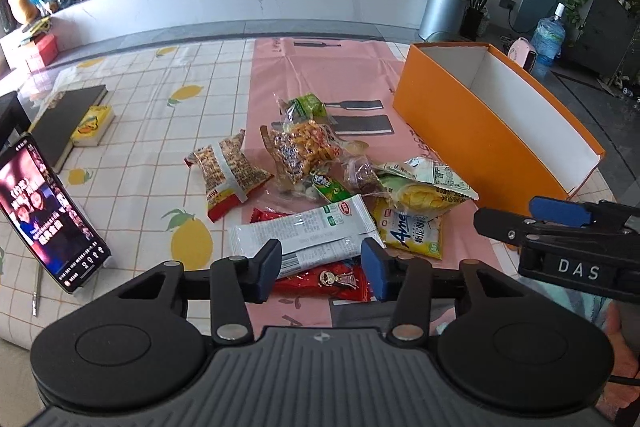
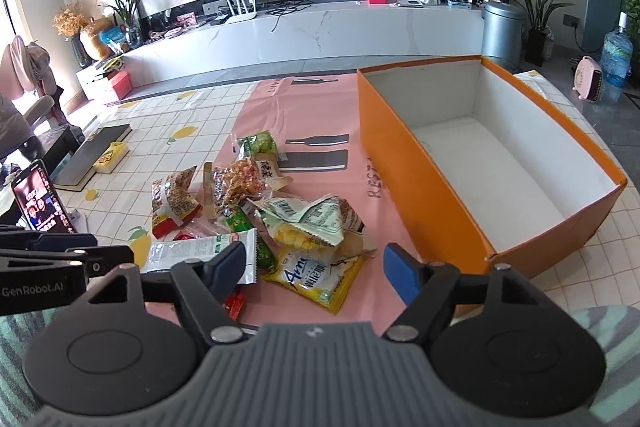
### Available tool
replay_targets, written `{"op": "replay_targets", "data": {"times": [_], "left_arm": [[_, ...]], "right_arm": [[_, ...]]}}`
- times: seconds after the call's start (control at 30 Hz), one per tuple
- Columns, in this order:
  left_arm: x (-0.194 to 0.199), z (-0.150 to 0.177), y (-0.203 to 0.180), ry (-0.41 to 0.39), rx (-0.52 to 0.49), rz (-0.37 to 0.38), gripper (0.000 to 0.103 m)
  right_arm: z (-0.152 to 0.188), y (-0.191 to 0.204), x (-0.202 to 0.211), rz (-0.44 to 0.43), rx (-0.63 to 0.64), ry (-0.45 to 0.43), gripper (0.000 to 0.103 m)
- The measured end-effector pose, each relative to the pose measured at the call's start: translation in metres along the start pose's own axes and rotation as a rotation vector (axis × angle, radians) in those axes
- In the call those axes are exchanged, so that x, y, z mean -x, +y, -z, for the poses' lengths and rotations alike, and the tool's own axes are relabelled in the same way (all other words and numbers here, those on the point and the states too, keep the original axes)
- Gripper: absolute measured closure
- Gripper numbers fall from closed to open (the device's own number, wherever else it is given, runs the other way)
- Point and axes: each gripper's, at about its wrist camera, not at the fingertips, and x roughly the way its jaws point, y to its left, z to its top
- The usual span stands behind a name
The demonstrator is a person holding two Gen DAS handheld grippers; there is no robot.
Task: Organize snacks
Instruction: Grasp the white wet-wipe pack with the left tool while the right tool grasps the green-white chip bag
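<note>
A pile of snack packets lies on the pink mat [image 1: 320, 75]: a white packet [image 1: 304, 233], a yellow packet [image 1: 412, 233], a red packet [image 1: 332, 281], a peanut bag [image 1: 228, 171] and a mixed-nut bag [image 1: 300, 147]. An empty orange box [image 1: 472, 131] stands to the right; it also shows in the right wrist view [image 2: 420, 179]. My left gripper [image 1: 320, 269] is open, just above the white and red packets. My right gripper [image 2: 314, 269] is open over the yellow packet [image 2: 316, 277], holding nothing.
A phone [image 1: 48, 215] leans on a stand at the table's left. A black book [image 1: 68, 123] and a yellow box [image 1: 94, 125] lie behind it. The right gripper [image 1: 560, 227] shows at the right of the left wrist view.
</note>
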Motion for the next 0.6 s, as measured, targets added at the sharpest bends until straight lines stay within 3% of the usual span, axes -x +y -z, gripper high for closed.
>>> {"op": "replay_targets", "data": {"times": [0.17,0.27,0.4,0.6], "left_arm": [[-0.018,-0.004,-0.005,0.045,-0.107,-0.010,0.048],[-0.029,-0.011,-0.008,0.069,-0.181,0.017,0.038],[-0.044,-0.020,-0.015,0.089,-0.320,0.027,0.028],[-0.083,-0.021,-0.020,0.168,-0.514,0.067,0.027]], "right_arm": [[0.002,0.006,-0.025,-0.041,0.044,0.036,0.036],[-0.001,0.010,-0.040,-0.042,0.099,0.051,0.036],[-0.008,0.009,-0.059,-0.029,0.168,0.070,0.026],[-0.015,0.009,-0.090,-0.023,0.274,0.108,0.024]]}}
